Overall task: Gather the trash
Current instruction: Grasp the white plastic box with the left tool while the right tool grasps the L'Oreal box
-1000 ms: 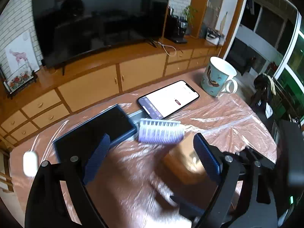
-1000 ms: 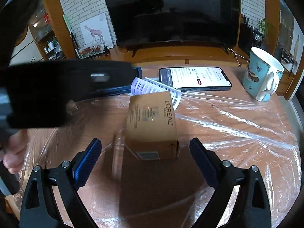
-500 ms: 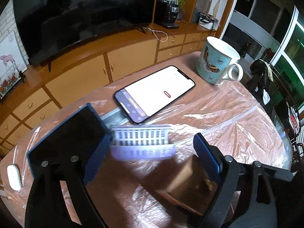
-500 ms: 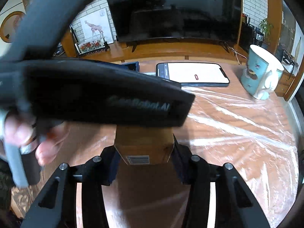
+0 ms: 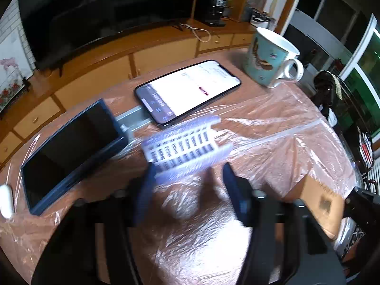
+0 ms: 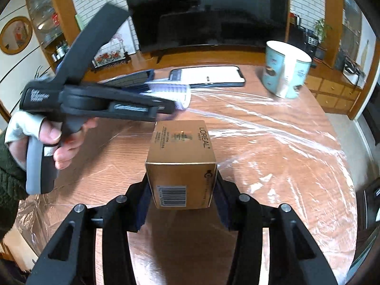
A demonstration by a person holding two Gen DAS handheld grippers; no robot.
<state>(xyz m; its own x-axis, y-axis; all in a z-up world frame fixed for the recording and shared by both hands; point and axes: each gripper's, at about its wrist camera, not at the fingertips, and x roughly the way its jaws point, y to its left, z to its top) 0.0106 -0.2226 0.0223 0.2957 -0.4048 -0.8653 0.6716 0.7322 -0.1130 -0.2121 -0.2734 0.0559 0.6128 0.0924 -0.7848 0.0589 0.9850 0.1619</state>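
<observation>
A gold L'Oréal carton [image 6: 181, 166] is clamped between my right gripper's [image 6: 181, 201] blue pads and held above the table; it also shows at the right edge of the left wrist view [image 5: 318, 201]. A white and purple ridged plastic tray [image 5: 187, 144] lies on the plastic-covered table, tilted and blurred. My left gripper [image 5: 187, 190] has its fingers narrowed around the tray's near end; motion blur hides whether they touch it. In the right wrist view the left gripper [image 6: 171, 105] reaches the tray [image 6: 175, 92].
A lit phone [image 5: 187, 90], a dark tablet [image 5: 71, 149] and a teal mug [image 5: 268, 59] stand on the round table [image 5: 273, 128]. A white object [image 5: 6, 199] lies at the left edge. A TV cabinet [image 5: 99, 71] runs behind.
My right gripper has shut on the carton and lifted it. My left gripper has moved forward to the plastic tray and its fingers have narrowed around it.
</observation>
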